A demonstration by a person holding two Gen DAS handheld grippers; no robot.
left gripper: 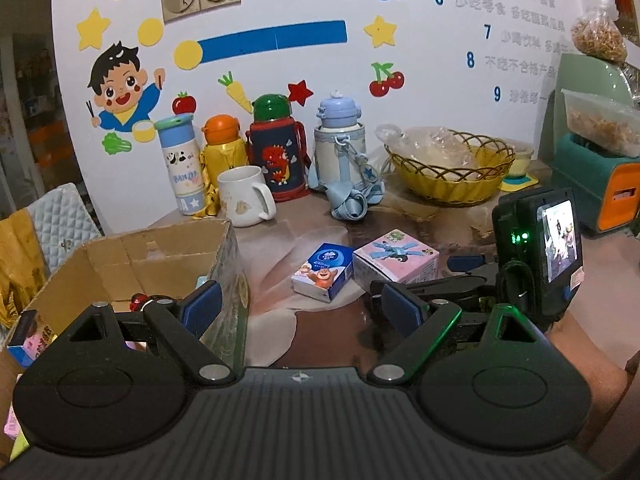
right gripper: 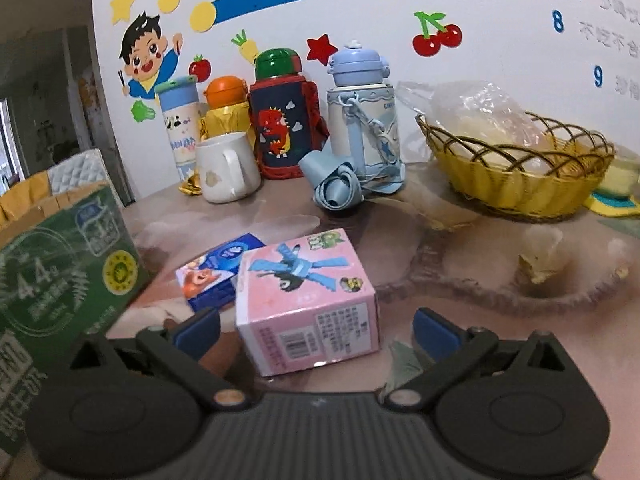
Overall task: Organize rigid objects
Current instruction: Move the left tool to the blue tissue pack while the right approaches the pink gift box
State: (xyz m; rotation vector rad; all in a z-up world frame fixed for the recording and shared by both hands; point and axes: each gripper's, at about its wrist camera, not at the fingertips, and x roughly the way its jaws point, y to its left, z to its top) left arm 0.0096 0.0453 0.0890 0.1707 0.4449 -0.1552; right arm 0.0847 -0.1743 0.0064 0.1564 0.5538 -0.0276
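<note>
Worktop (right gripper: pixel 500 320): patterned brown surface, its far edge against a decorated wall.

Cardboard carton (left gripper: pixel 132 256): open-topped, on the worktop's left. Left wrist view looks into it; contents are cut off by the left gripper (left gripper: pixel 300 312) and only partly legible (a red item, pink and blue packs). Right wrist view shows only its green printed outer side (right gripper: pixel 68 276).

Wicker basket (right gripper: pixel 520 172): far right, holding a clear bag; contents indistinct.

4 bottles (right gripper: pixel 280 120) in a row at the wall, with a white mug (right gripper: pixel 224 168) in front.

Pink box (right gripper: pixel 308 300): on the worktop, just right of the carton and touching the blue tissue pack (right gripper: pixel 220 272) at its left. In the right wrist view it sits between the right gripper (right gripper: pixel 316 328) jaws, which are spread wide with clear gaps either side. Its near bottom edge is hidden by the gripper body.

Left gripper: jaws spread, holding nothing, left pad (left gripper: pixel 200 312) over the carton's right wall. Only the left view shows the right gripper (left gripper: pixel 460 288) from outside, low behind the pink box (left gripper: pixel 396 260).
</note>
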